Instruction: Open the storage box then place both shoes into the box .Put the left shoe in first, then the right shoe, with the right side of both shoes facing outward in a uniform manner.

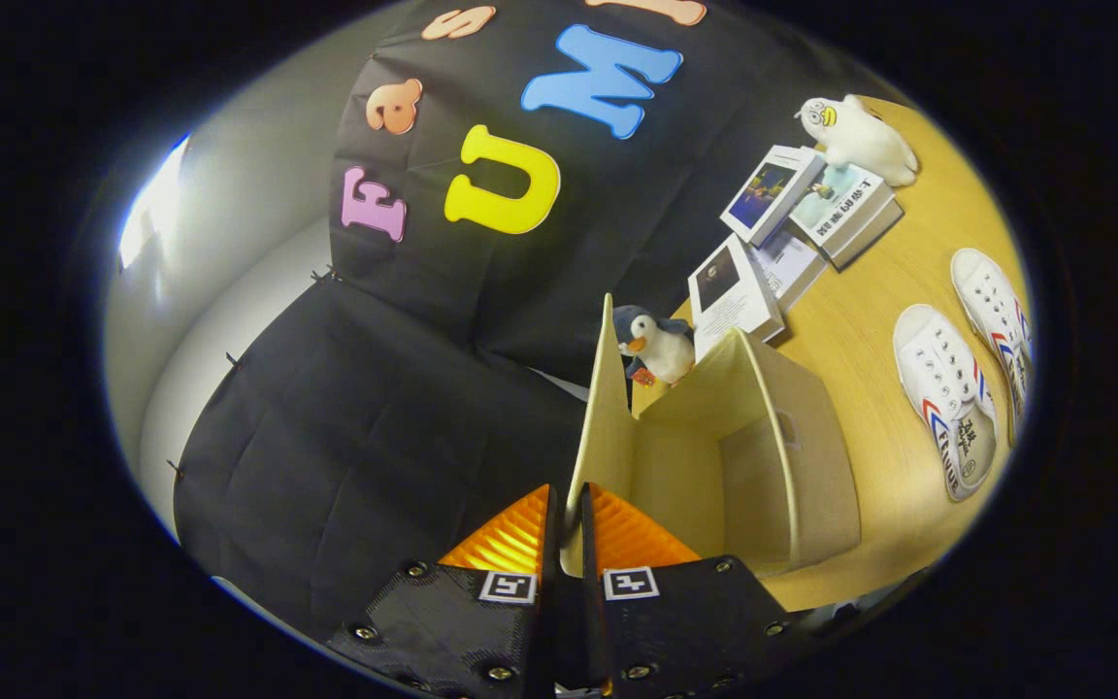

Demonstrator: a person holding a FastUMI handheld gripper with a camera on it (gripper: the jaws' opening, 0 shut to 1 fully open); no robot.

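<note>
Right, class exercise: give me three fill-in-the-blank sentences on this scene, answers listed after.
1. The gripper is shut on the box's raised ____.
2. The storage box holds ____ shoes so far.
3. Beyond the box, next to the books, stands a toy ____.

Answers: lid; no; penguin

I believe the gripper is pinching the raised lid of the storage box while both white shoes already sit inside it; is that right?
Not quite. In the gripper view the gripper does pinch the raised lid of the storage box, but both white shoes lie on the table beside it.
</note>
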